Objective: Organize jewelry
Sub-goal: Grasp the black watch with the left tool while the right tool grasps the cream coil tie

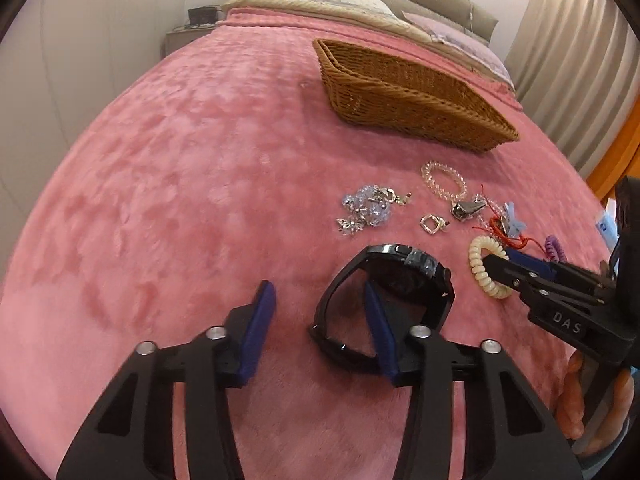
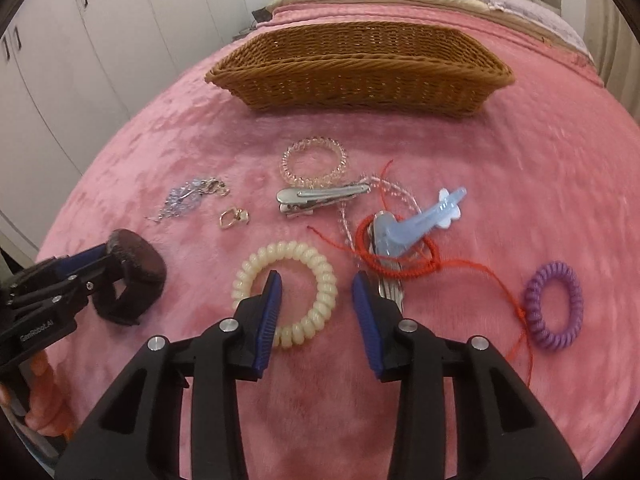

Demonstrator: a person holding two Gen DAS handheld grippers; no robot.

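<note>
A black watch (image 1: 404,284) stands on the pink blanket. My left gripper (image 1: 318,300) is open, its right finger inside the watch strap loop, its left finger outside. The watch also shows in the right wrist view (image 2: 136,272). My right gripper (image 2: 316,292) is open, its left finger inside a cream coil hair tie (image 2: 320,300) and its right finger beside a silver clip. A wicker basket (image 2: 360,76) stands empty at the back. It also shows in the left wrist view (image 1: 404,100).
Loose on the blanket: a pink coil tie (image 2: 314,162), a silver hair clip (image 2: 320,200), a blue clip (image 2: 420,222) on red cord (image 2: 400,268), a purple coil tie (image 2: 554,306), a gold ring piece (image 2: 232,218), a crystal chain (image 2: 188,196).
</note>
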